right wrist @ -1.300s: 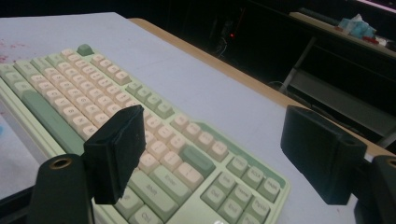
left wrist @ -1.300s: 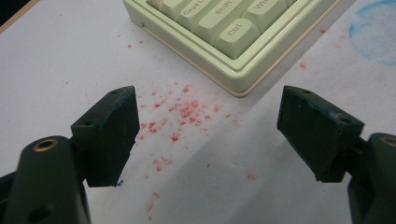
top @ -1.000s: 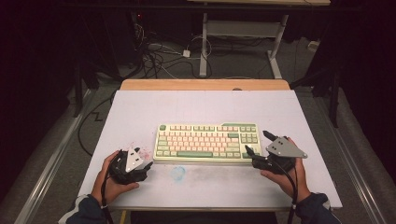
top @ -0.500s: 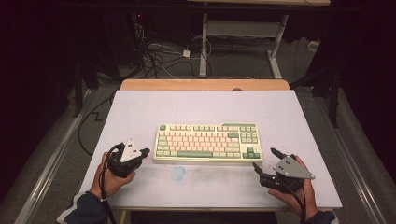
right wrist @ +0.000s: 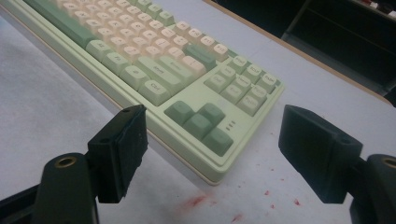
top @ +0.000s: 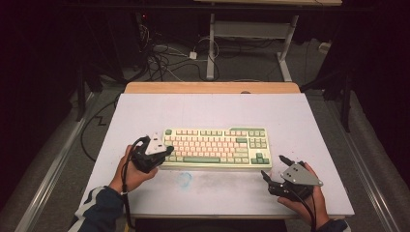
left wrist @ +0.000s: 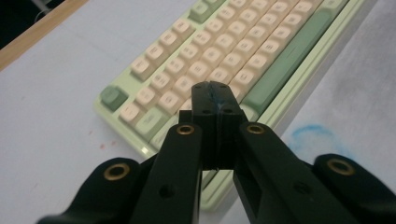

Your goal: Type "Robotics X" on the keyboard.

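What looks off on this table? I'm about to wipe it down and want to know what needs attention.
The keyboard sits square and looks undamaged. The odd bits are stains on the white table cover: a blue smudged ring in front of the keyboard, and red specks near its right front corner.

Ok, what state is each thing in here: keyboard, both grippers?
keyboard: lying flat on the table, keys facing up, nothing gripping it.
left gripper: jaws shut with nothing between them, tips above the keyboard's left-end keys.
right gripper: jaws open, empty, short of the keyboard's right corner.
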A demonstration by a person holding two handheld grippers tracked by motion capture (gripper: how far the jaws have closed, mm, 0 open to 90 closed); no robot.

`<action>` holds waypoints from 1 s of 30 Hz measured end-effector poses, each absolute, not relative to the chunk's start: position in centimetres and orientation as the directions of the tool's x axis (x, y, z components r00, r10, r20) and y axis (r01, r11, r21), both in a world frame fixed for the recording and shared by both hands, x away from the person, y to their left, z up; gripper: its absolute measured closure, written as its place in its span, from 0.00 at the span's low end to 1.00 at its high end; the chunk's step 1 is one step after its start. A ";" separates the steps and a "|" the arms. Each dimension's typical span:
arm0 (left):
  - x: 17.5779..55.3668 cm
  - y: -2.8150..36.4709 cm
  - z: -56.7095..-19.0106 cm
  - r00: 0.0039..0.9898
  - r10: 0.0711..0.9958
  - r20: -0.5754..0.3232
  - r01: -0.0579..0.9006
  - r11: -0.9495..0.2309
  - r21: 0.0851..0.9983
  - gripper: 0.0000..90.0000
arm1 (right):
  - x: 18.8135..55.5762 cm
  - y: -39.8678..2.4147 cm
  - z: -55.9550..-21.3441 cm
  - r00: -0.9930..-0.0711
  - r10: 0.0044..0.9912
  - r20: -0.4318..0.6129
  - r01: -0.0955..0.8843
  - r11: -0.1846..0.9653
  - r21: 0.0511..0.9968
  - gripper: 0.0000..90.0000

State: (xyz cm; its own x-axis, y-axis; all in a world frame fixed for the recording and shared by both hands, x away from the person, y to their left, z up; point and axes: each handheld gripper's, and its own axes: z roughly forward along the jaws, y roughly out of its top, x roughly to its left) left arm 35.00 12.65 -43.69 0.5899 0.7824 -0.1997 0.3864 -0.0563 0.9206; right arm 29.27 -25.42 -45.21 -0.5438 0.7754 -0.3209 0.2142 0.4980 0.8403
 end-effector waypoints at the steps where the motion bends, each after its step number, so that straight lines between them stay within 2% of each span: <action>1: 35.2 12.1 -43.7 0.600 0.775 -0.196 0.388 -0.068 0.919 0.97 | 29.3 -25.4 -45.3 -0.544 0.773 -0.326 0.216 0.504 0.836 0.28; 15: 37.4 4.8 -45.1 0.680 0.714 -0.169 0.422 -0.191 0.886 0.97 | 29.5 -25.3 -45.7 -0.561 0.760 -0.329 0.224 0.521 0.823 0.28; 30: 38.0 3.9 -46.8 0.671 0.729 -0.138 0.446 -0.249 0.860 0.97 | 29.6 -25.1 -45.9 -0.571 0.750 -0.335 0.229 0.537 0.812 0.28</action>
State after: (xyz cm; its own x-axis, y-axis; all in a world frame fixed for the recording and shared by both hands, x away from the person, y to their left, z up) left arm 38.04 3.89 -46.80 0.6709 0.7287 -0.1376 0.4463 -0.2486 0.8597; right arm 29.58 -25.12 -45.87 -0.5707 0.7496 -0.3353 0.2287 0.5372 0.8118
